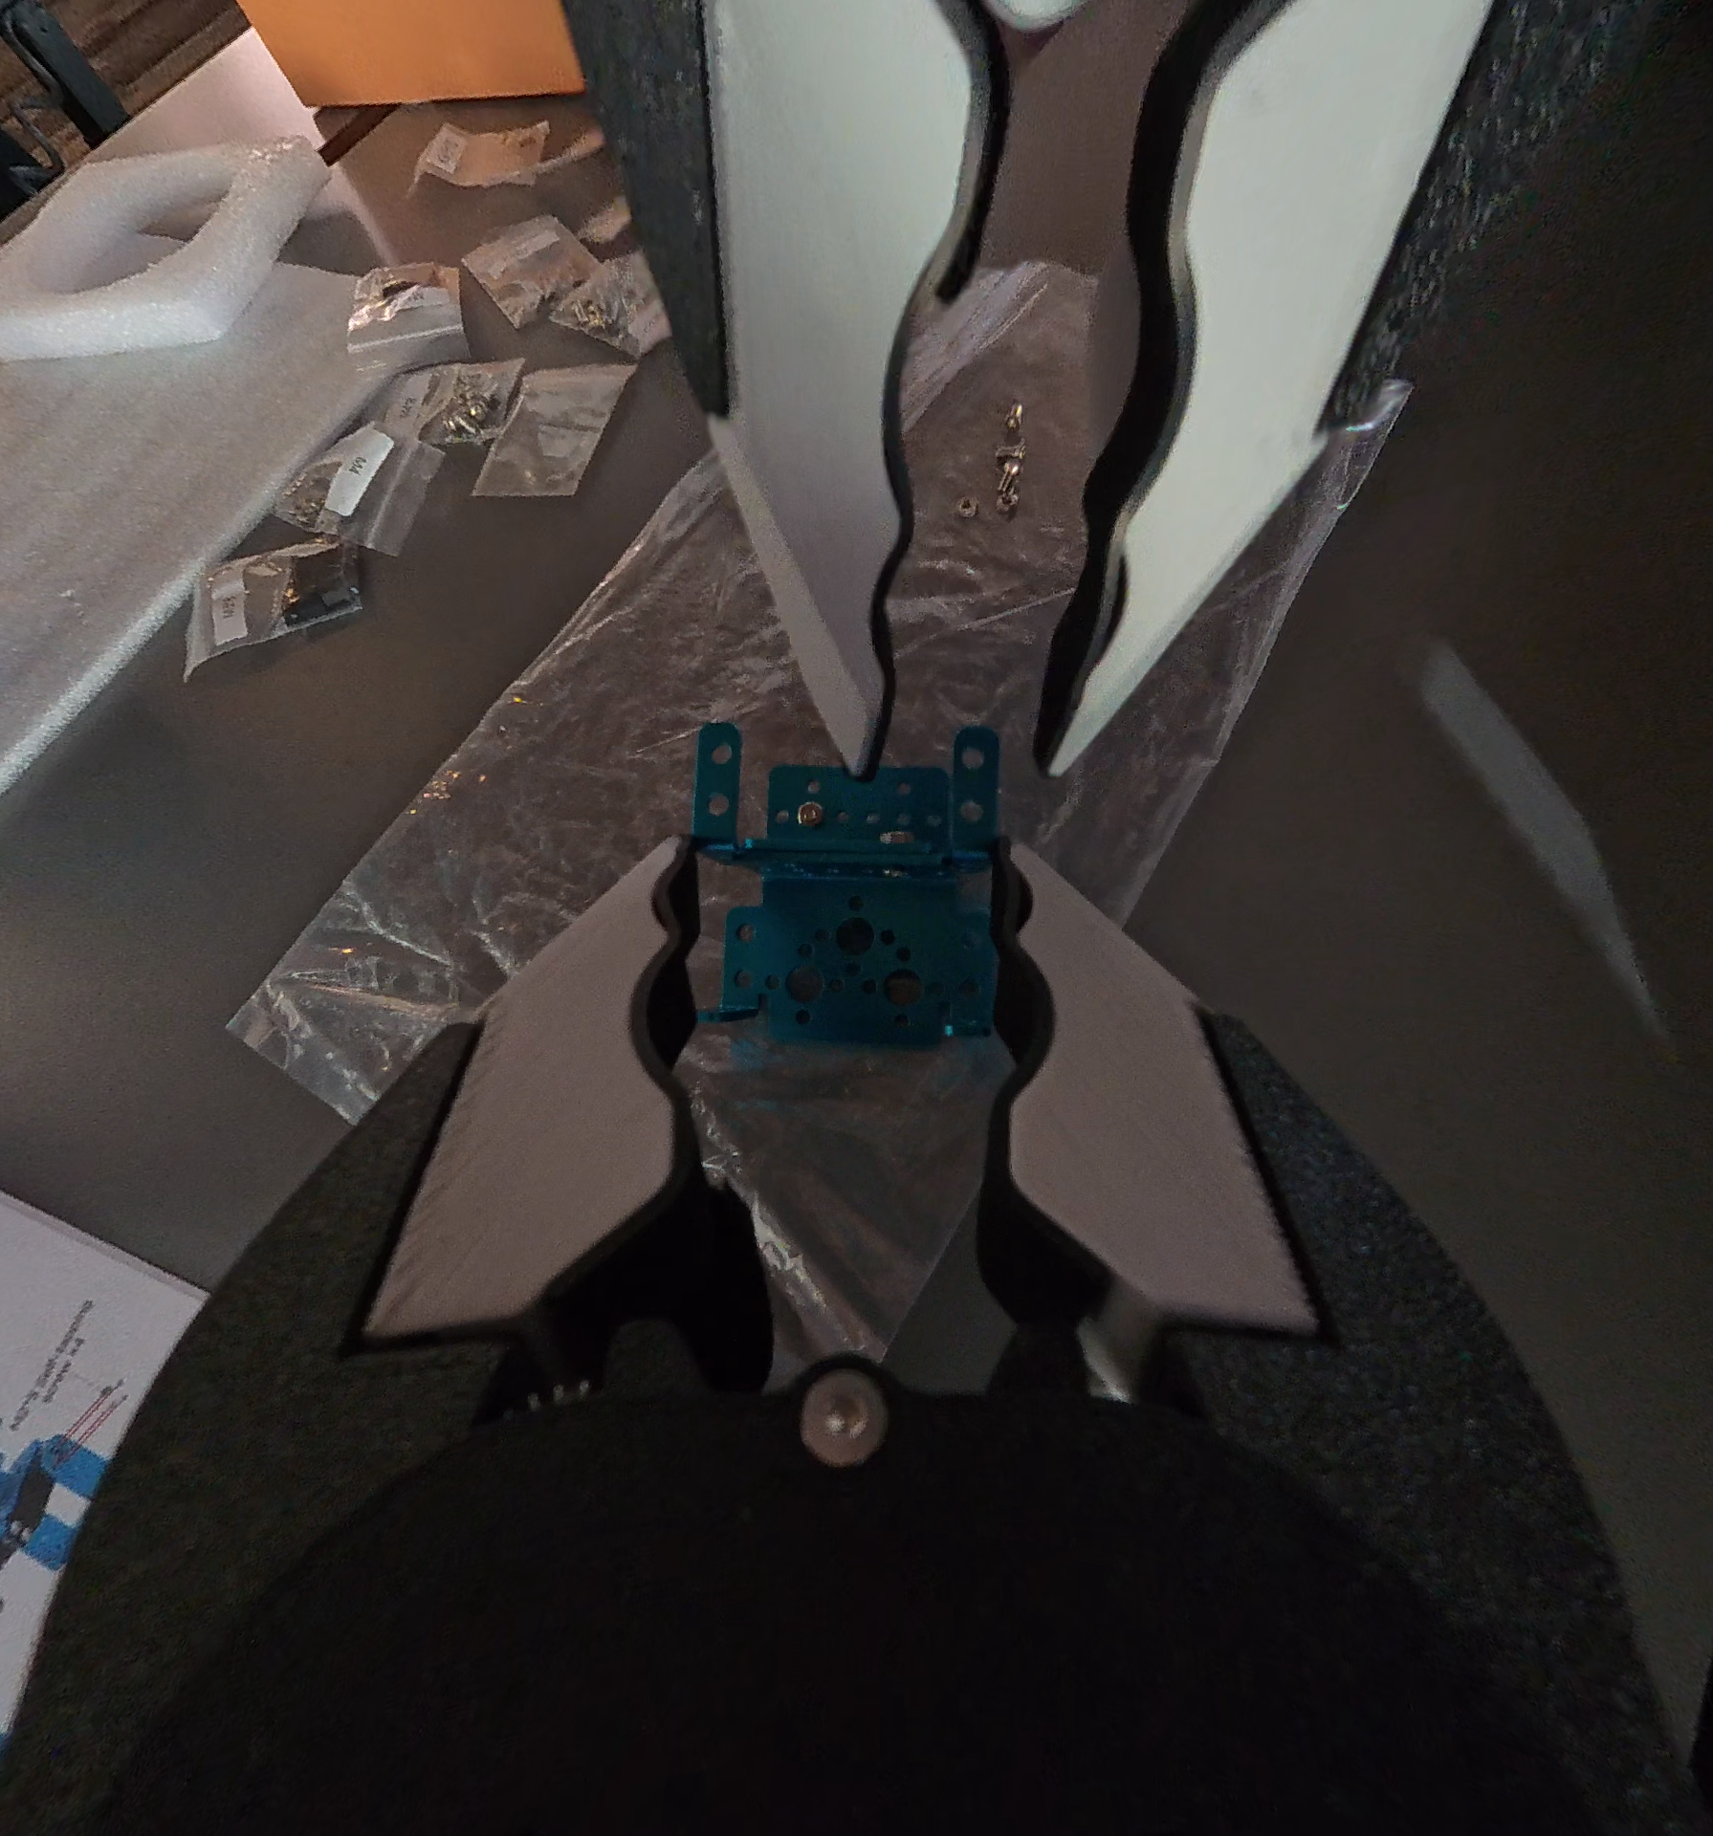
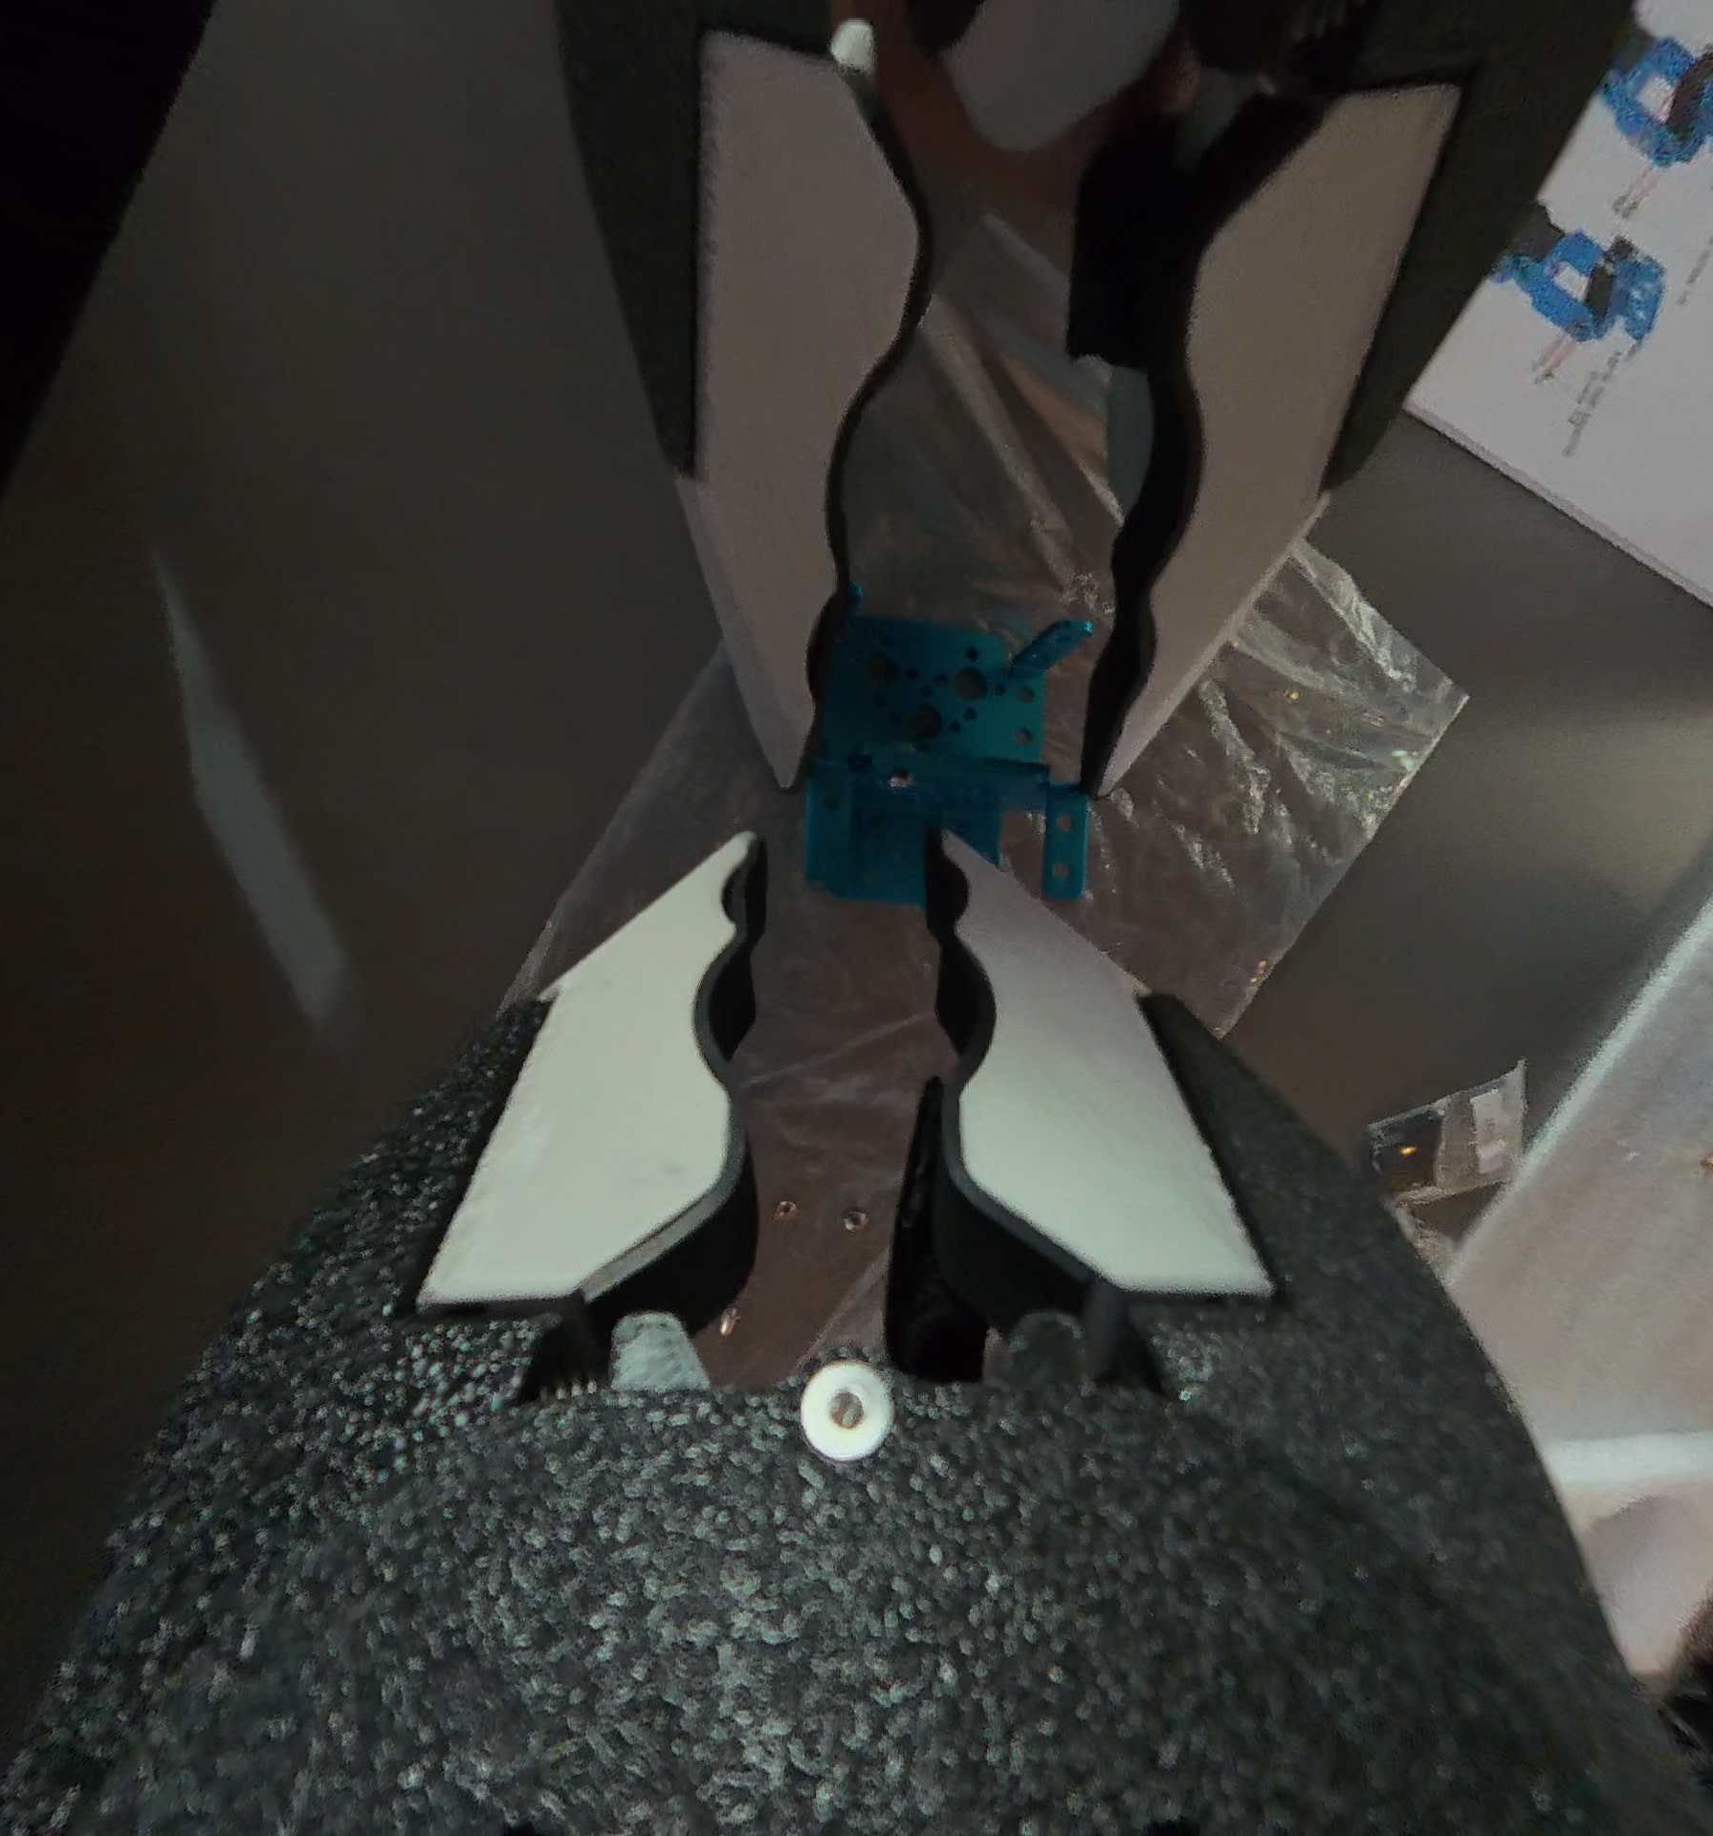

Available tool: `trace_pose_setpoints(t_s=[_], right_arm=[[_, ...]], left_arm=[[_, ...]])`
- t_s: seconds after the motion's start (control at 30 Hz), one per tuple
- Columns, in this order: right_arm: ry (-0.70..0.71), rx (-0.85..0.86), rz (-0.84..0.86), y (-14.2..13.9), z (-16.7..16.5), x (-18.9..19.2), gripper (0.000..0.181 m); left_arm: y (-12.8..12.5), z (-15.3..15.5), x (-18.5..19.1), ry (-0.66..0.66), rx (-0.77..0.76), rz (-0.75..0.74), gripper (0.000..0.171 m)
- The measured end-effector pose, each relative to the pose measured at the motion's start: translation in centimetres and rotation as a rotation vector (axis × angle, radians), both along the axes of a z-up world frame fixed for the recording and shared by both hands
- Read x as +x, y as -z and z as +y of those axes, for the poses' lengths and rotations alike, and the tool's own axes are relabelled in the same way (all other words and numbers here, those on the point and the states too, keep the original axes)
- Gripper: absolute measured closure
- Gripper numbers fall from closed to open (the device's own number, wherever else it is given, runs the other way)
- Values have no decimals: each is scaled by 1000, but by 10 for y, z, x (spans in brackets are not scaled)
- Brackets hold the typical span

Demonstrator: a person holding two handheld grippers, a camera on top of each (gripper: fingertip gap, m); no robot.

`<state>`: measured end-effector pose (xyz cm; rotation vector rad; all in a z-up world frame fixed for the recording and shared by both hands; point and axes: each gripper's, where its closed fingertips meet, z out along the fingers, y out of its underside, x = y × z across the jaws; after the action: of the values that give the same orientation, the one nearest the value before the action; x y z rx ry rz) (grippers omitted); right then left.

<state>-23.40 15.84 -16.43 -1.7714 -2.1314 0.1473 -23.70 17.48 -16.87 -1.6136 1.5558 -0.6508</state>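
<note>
Left gripper (image 1: 847,844): low, level, clamping blue bracket (image 1: 847,954) sides.
Right gripper (image 2: 847,844): opposite, parted, fingertip touching bracket.

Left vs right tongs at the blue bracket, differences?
Left tongs are spread wide, pressing both outer sides of the blue bracket; right tongs stand narrower, gap on one side. Left tongs flank the big-holed plate; right tongs sit at the tabbed end. Both face it from opposite sides.

Dim light around my claws; brighter daylight falls far left of my left claw (image 1: 847,844). Glare glints on the plastic sheet (image 1: 554,795) beneath. Edges bend and smear; nearby fingers look soft.
</note>
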Motion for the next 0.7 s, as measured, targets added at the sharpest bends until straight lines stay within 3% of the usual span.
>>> trace_pose_setpoints(t_s=[0.13,0.3,0.43,0.53,0.7], right_arm=[[42,-84,94,-2,-6,3,152],[131,-115,227,-14,-5,11,154],[225,-188,370,-19,-12,18,158],[280,-266,499,-23,-23,18,158],[349,-323,695,-34,-33,21,159]], left_arm=[[-8,-4,-3,45,-8,-22,110],[-27,-2,-19,298,105,74,119],[-12,8,-21,545,262,305,120],[-5,0,-17,728,295,405,127],[-2,4,-1,836,386,456,137]])
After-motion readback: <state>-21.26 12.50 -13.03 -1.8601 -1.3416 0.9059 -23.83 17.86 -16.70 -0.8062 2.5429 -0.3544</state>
